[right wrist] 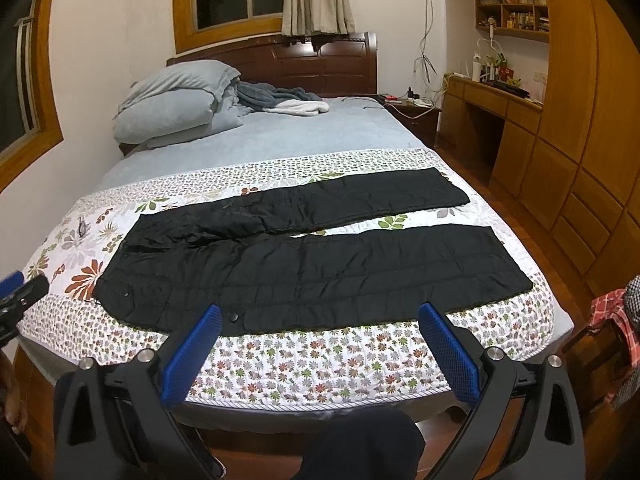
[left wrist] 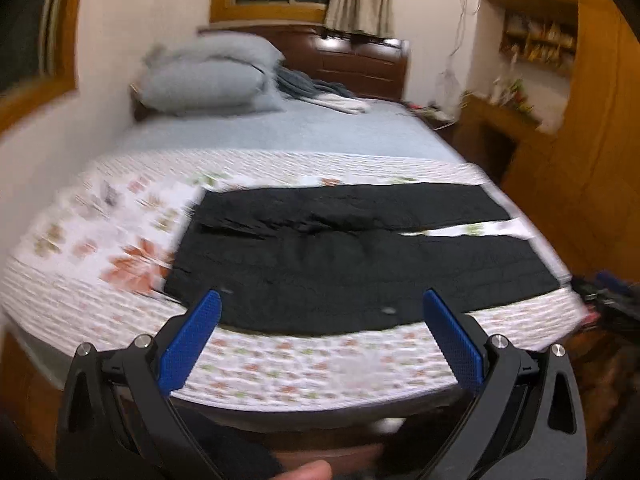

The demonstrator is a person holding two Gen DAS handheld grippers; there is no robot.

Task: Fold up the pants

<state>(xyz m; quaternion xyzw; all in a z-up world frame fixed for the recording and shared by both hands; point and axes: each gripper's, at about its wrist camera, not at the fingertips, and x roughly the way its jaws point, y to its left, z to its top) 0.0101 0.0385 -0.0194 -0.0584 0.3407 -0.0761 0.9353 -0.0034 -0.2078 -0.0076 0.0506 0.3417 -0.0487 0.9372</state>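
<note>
Black quilted pants (right wrist: 304, 256) lie flat across a floral quilt (right wrist: 320, 356) at the foot of the bed, waist at the left, both legs running right with a gap between them. They also show in the blurred left wrist view (left wrist: 340, 252). My left gripper (left wrist: 320, 312) is open and empty, above the bed's near edge, short of the pants' near hem. My right gripper (right wrist: 320, 320) is open and empty in the same place. The left gripper's tip (right wrist: 16, 288) shows at the far left of the right wrist view.
Folded grey bedding (right wrist: 176, 100) and a grey and white blanket (right wrist: 288, 100) lie by the headboard (right wrist: 320, 64). A nightstand (right wrist: 416, 116), desk (right wrist: 492, 100) and wooden cabinets (right wrist: 580, 168) line the right. A chair with a plaid cloth (right wrist: 612, 320) stands near right.
</note>
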